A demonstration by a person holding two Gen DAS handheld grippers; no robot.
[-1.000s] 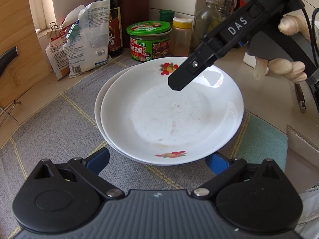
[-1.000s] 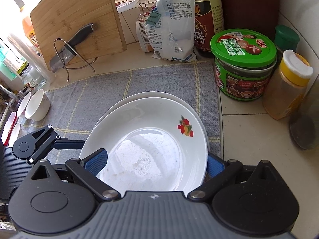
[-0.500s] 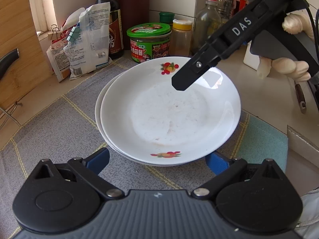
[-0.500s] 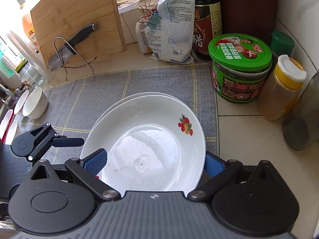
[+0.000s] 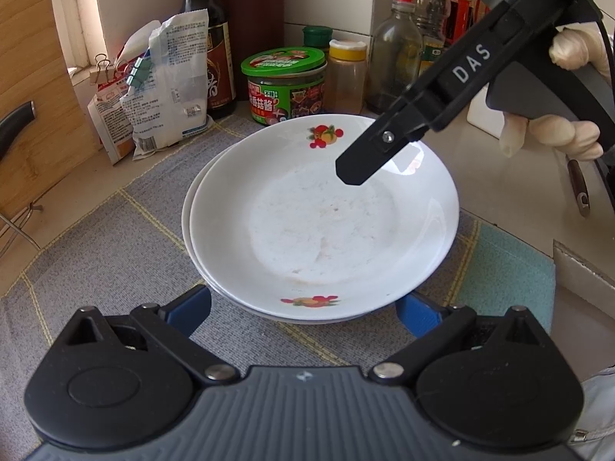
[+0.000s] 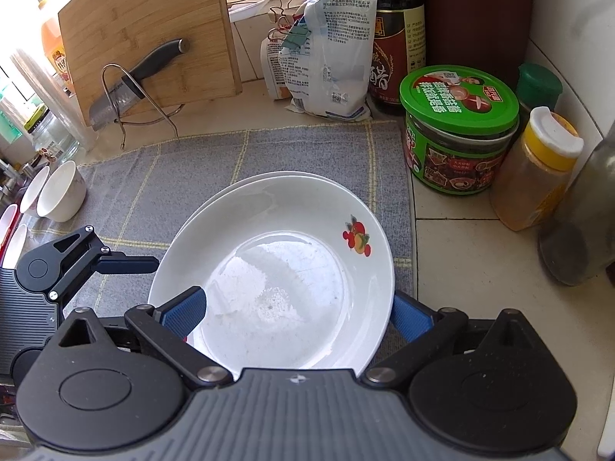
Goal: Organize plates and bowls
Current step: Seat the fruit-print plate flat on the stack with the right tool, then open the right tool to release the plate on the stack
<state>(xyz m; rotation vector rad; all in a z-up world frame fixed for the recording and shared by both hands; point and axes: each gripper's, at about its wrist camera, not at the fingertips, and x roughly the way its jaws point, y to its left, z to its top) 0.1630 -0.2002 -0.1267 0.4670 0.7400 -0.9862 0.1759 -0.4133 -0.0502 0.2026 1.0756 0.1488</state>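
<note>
Kitchen counter: pale tiles [image 6: 457, 265] with a grey checked mat [image 6: 292, 153] laid on top, and a wall of white tiles behind.
Top plate: a white deep plate [image 5: 326, 226] with small fruit pictures on its rim. It lies flat on the mat, open side up. It is round, so no side is longer than another.
Fruit pictures: in the left wrist view one sits on the far rim, toward the jars, and one on the near rim, toward the left gripper.
Bottom plate: a second white plate [image 5: 189, 211] sits right under the first. Only its edge peeks out, on the left in the left wrist view.
Left gripper: the left gripper [image 5: 303, 309] is spread wide, a blue finger on each side of the near rim. I cannot tell if the fingers touch the plates.
Right gripper: the right gripper [image 6: 296, 313] is also spread wide over its side of the plates. Its left blue finger [image 6: 184, 313] is above the inside of the top plate, and its right one is outside the rim. It holds nothing.
Hand: a hand in a pale glove [image 5: 557, 134] grips the right gripper's handle.
Behind the mat: a green-lidded sauce jar [image 6: 457, 130], a yellow-capped spice bottle [image 6: 534, 173], a dark sauce bottle [image 6: 396, 30] and clipped bags [image 6: 326, 50].
Far left: a bamboo cutting board [image 6: 146, 34] with a knife [image 6: 138, 77] in a wire rack.
Small bowls: white small bowls [image 6: 61, 192] wait at the mat's left edge, well apart from the plates.
</note>
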